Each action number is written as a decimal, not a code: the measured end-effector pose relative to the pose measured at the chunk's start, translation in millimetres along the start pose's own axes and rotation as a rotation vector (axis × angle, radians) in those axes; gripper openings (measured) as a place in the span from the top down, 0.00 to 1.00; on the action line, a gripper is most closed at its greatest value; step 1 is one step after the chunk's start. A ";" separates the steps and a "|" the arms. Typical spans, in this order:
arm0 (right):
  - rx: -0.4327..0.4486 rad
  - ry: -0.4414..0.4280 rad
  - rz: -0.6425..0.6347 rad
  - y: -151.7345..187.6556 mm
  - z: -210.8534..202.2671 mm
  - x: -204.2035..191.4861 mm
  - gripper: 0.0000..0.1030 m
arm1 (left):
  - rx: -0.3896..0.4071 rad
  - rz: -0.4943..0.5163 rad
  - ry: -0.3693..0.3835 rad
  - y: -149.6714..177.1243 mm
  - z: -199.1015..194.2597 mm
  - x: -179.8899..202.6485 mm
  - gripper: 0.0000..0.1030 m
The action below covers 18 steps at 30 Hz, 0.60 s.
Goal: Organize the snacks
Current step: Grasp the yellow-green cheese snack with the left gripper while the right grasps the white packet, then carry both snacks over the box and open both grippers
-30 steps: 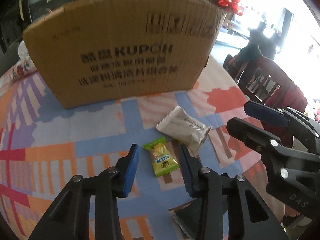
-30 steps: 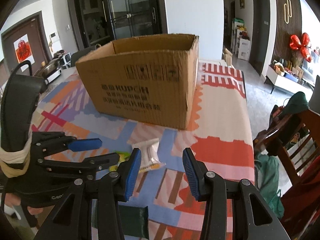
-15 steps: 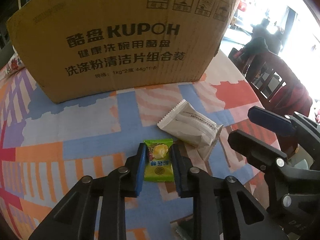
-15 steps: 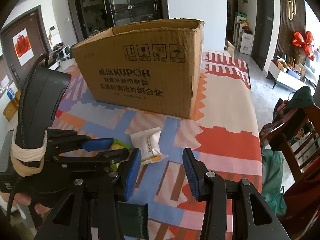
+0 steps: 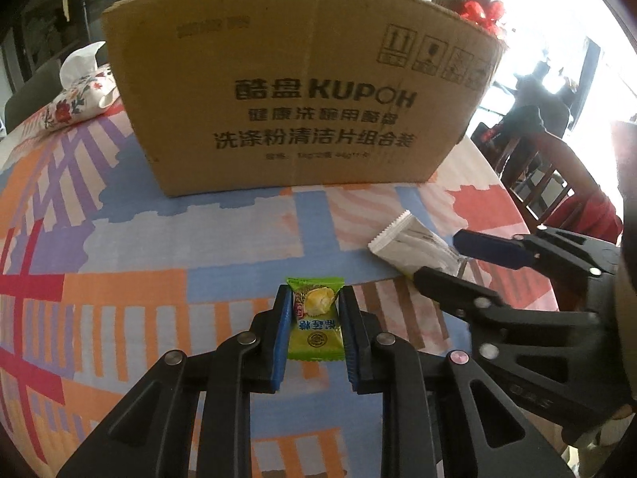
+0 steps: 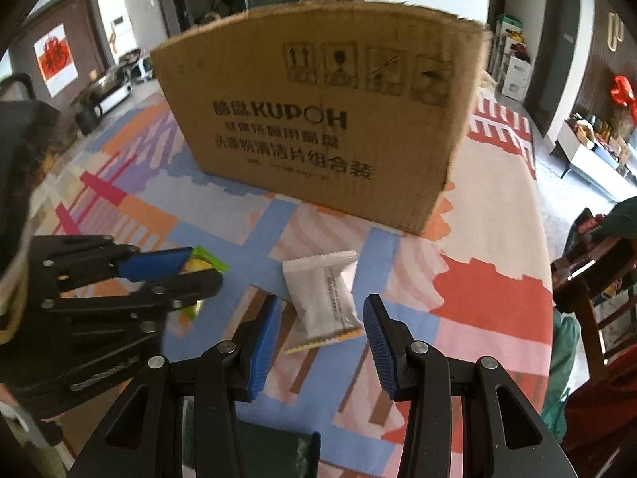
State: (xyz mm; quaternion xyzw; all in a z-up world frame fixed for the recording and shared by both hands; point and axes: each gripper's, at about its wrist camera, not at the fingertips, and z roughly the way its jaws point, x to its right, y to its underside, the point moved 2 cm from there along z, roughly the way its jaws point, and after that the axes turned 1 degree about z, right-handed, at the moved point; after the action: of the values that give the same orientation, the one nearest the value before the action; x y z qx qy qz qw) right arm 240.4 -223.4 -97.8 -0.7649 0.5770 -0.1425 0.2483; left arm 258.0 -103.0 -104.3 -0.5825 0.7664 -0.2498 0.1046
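Since a second ago, left gripper went from spread around the small green candy packet to clamped on it, blue pads touching both edges, while right gripper dropped closer to the white crinkle-edged snack sachet. Big brown cardboard box with KUPOH print stands behind on the patchwork-coloured tablecloth; white sachet lies flat near it, right jaws apart, straddling its near end, not touching

Box behind candy — packet right.
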 end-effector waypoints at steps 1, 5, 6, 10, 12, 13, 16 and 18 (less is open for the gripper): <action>-0.009 0.003 0.003 -0.1 3.4 0.1 0.57 | 0.004 -0.004 0.000 0.2 -0.9 -1.4 0.77; -0.024 0.010 0.018 1.2 11.3 1.4 0.58 | 0.017 -0.004 -0.001 0.9 -4.4 -2.0 0.77; -0.023 0.018 0.018 1.9 11.8 1.2 0.63 | 0.022 -0.003 -0.004 1.6 -6.4 -3.2 0.77; -0.010 0.018 0.037 3.1 8.4 0.9 0.68 | 0.043 -0.002 -0.004 2.1 -13.9 -4.0 0.77; 0.007 0.019 0.047 3.6 3.0 -1.7 0.68 | 0.056 -0.003 -0.002 2.2 -19.7 -5.1 0.77; 0.018 0.023 0.051 3.3 -0.4 -3.1 0.68 | 0.064 -0.002 0.000 2.1 -23.6 -6.0 0.77; 0.054 0.031 0.054 1.9 -13.9 -7.3 0.68 | 0.089 -0.004 0.007 1.4 -35.0 -6.3 0.77; 0.079 0.038 0.054 0.7 -24.4 -8.3 0.68 | 0.107 -0.003 0.012 -0.6 -39.3 -2.3 0.77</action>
State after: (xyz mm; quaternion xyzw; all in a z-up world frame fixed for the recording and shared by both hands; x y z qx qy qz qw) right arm 225.1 -220.9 -77.2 -0.7358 0.5960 -0.1730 0.2710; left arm 241.4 -90.8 -70.7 -0.5757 0.7516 -0.2942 0.1308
